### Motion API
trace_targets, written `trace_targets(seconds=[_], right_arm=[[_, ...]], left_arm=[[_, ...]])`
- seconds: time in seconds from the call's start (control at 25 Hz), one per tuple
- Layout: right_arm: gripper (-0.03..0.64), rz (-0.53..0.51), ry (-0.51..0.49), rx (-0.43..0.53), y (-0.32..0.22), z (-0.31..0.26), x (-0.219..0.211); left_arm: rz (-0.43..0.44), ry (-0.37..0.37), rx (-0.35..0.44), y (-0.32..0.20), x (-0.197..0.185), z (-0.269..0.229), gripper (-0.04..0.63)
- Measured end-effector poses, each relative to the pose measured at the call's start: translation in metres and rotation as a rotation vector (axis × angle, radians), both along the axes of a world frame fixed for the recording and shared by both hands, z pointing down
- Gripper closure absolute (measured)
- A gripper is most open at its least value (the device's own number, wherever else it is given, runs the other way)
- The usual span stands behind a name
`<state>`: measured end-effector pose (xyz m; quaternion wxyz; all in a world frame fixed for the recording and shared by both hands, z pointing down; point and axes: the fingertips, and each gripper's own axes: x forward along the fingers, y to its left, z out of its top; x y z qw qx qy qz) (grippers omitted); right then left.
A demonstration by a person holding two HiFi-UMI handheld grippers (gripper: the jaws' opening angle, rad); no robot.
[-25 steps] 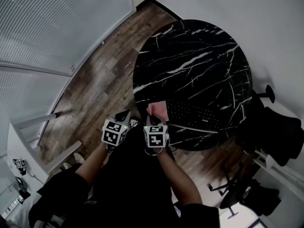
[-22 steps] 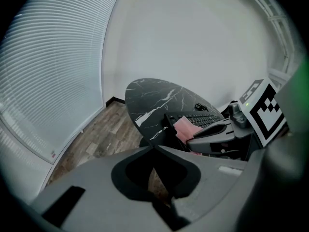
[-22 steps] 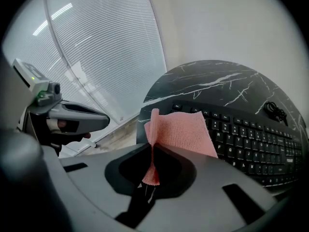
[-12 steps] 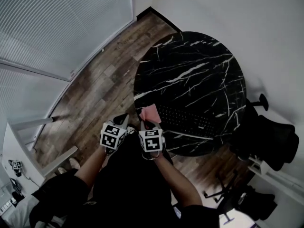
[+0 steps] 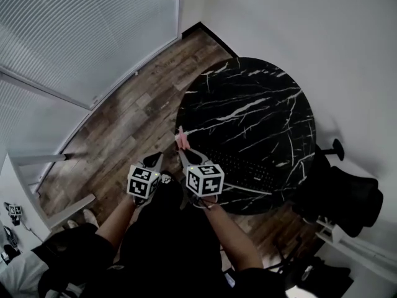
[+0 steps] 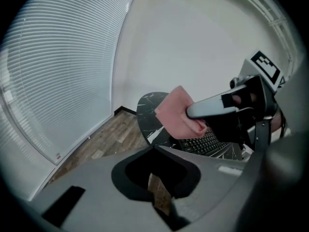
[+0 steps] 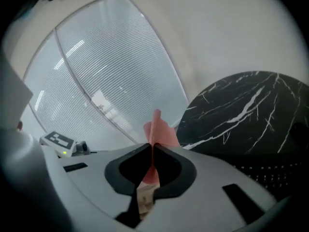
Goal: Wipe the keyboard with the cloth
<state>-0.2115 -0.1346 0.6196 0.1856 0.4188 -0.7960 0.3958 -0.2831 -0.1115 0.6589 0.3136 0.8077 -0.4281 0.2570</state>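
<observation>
A black keyboard [image 5: 245, 169] lies near the front edge of the round black marble table [image 5: 248, 104]. My right gripper [image 5: 184, 151] is shut on a pink cloth [image 5: 181, 140], held in the air just past the table's left edge, left of the keyboard. In the right gripper view the cloth [image 7: 157, 127] stands up out of the closed jaws of the right gripper [image 7: 152, 146]. My left gripper [image 5: 155, 160] hangs beside it over the floor, shut and empty. In the left gripper view its jaws meet at the left gripper's tip [image 6: 154, 149], with the cloth [image 6: 176, 112] and keyboard [image 6: 205, 143] ahead.
A black office chair [image 5: 347, 197] stands at the table's right. Window blinds [image 5: 80, 30] run along the left, above a wooden floor [image 5: 124, 123]. A white wall lies behind the table.
The right gripper has lifted the cloth from beside the keyboard's left end and carried it left, off the table's edge. The left gripper stayed close beside it.
</observation>
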Motion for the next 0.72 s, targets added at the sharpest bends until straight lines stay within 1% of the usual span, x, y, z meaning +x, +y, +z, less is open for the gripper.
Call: trace_targets(seconds=[0.08,0.12,0.2,0.24,0.28,0.32,0.44,0.48,0.6,0.64,0.72], right_arm=[[0.609,0.015,-0.069,-0.078,0.000,0.016,0.003],[0.609,0.001,-0.115,-0.101,0.001,0.019,0.000],[0.609,-0.054,-0.217,-0.109,0.003,0.016,-0.012],[0.609,-0.075,-0.251,-0.100,0.002,0.014,-0.018],[0.609,-0.083,-0.257,-0.091,-0.001,0.016,-0.019],[0.609,-0.078,-0.228,-0.088,-0.004,0.023,-0.015],[0.609,-0.025,-0.046,-0.111,-0.009,0.062,0.018],[0.609,0.006,-0.001,-0.124,-0.010,0.072,0.031],[0.609,0.090,0.075,-0.144,-0.016,0.088,0.060],[0.609,0.092,0.101,-0.137,-0.016,0.093,0.068],[0.609,0.054,0.165,-0.106,-0.014,0.098,0.079]], left_arm=[[-0.013,0.000,-0.013,0.004,0.000,0.002,0.598],[-0.019,-0.004,-0.020,0.006,0.000,0.004,0.598],[-0.034,-0.014,-0.025,0.009,0.000,0.005,0.598],[-0.043,-0.018,-0.025,0.010,-0.001,0.006,0.598],[-0.053,-0.021,-0.026,0.011,-0.001,0.007,0.598],[-0.062,-0.021,-0.032,0.012,0.000,0.007,0.598],[-0.064,-0.030,-0.055,0.016,0.010,0.008,0.598],[-0.058,-0.036,-0.055,0.016,0.014,0.009,0.598],[-0.048,-0.052,-0.055,0.011,0.026,0.011,0.598],[-0.048,-0.054,-0.056,0.010,0.032,0.012,0.598],[-0.041,-0.054,-0.056,0.010,0.046,0.011,0.598]])
